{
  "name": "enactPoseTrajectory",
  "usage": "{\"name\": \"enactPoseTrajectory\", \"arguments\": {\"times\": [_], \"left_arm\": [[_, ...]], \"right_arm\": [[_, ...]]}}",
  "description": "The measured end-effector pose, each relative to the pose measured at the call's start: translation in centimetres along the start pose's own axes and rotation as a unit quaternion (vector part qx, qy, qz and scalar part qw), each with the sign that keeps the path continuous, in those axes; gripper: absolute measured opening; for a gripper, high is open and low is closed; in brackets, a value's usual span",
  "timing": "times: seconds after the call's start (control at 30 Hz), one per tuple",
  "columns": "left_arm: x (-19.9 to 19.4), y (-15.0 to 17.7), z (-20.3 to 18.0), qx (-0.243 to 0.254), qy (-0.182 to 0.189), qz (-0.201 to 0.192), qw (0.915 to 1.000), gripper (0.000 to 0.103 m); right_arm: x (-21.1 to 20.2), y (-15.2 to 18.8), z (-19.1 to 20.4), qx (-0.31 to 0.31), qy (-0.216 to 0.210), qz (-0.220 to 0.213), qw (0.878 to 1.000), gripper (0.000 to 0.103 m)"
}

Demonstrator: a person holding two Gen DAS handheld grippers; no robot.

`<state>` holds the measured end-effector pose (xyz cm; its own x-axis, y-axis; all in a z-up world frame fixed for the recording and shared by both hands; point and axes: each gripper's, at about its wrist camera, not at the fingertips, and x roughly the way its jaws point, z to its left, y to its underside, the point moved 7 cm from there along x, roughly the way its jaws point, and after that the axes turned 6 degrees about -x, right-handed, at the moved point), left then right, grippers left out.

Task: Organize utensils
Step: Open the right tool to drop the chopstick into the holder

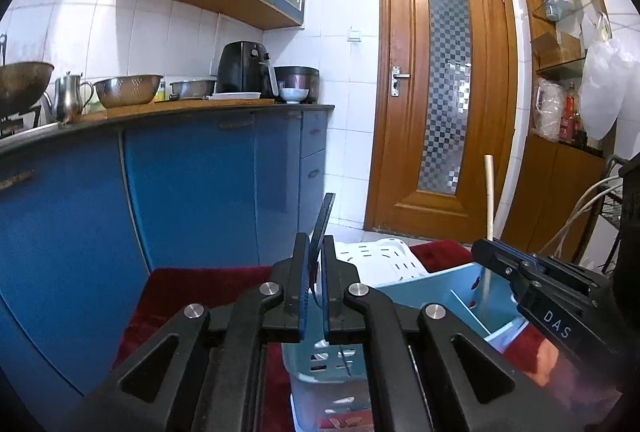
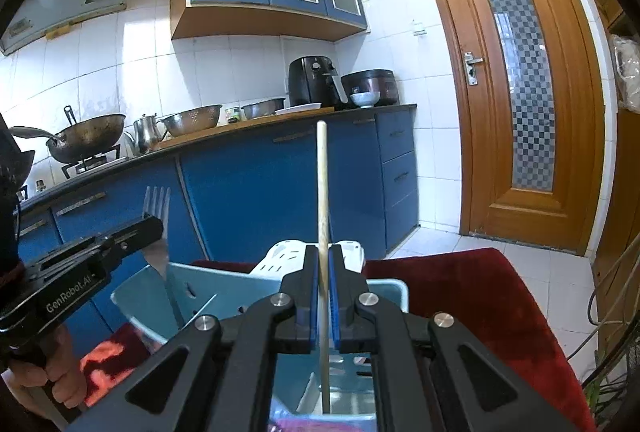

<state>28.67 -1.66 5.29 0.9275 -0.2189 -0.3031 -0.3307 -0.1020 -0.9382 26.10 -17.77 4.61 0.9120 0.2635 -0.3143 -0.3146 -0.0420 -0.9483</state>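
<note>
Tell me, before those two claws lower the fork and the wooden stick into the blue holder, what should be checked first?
1. Left gripper pinches the fork: ok.
2. Right gripper pinches the chopstick: ok.
3. Both utensils upright: ok, nearly.
4. Blue caddy directly beneath them: ok.
5. Chopstick tip inside a compartment: cannot tell which.
6. Grippers apart, not colliding: ok.

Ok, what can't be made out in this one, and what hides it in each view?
- Left wrist view: the fork appears edge-on in the left claw; its tines do not show.
- Right wrist view: the chopstick's lower end is hidden behind the right claw.
- Both views: the blue basket compartments are covered by claw bodies; other contents cannot be told.
- The white basket interior is mostly blocked.
</note>
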Motion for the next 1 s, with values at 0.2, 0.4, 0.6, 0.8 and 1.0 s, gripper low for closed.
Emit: {"name": "enactPoseTrajectory", "arguments": {"times": [0.2, 0.4, 0.6, 0.8, 1.0], "left_arm": [[-1.0, -0.4, -0.1, -0.009, 0.008, 0.011, 0.9999, 0.028], [-2.9, -0.9, -0.1, -0.020, 0.020, 0.023, 0.9993, 0.030], [-5.4, -1.4, -0.1, -0.021, 0.016, 0.041, 0.9988, 0.030], [-8.2, -0.9, -0.4, -0.028, 0.022, 0.069, 0.9970, 0.030], [-10.7, 0.7, -0.4, -0.033, 0.019, 0.102, 0.9940, 0.038]], "right_arm": [[-1.1, -0.4, 0.1, 0.001, -0.001, -0.007, 1.000, 0.024], [-3.1, -1.3, 0.2, 0.013, -0.001, -0.015, 1.000, 0.026], [-5.8, -2.3, 0.9, 0.007, 0.002, -0.017, 1.000, 0.027], [-8.9, -2.4, 1.9, 0.004, -0.003, -0.003, 1.000, 0.027], [-11.4, -1.5, 2.5, 0.012, -0.008, 0.023, 1.000, 0.027]]}}
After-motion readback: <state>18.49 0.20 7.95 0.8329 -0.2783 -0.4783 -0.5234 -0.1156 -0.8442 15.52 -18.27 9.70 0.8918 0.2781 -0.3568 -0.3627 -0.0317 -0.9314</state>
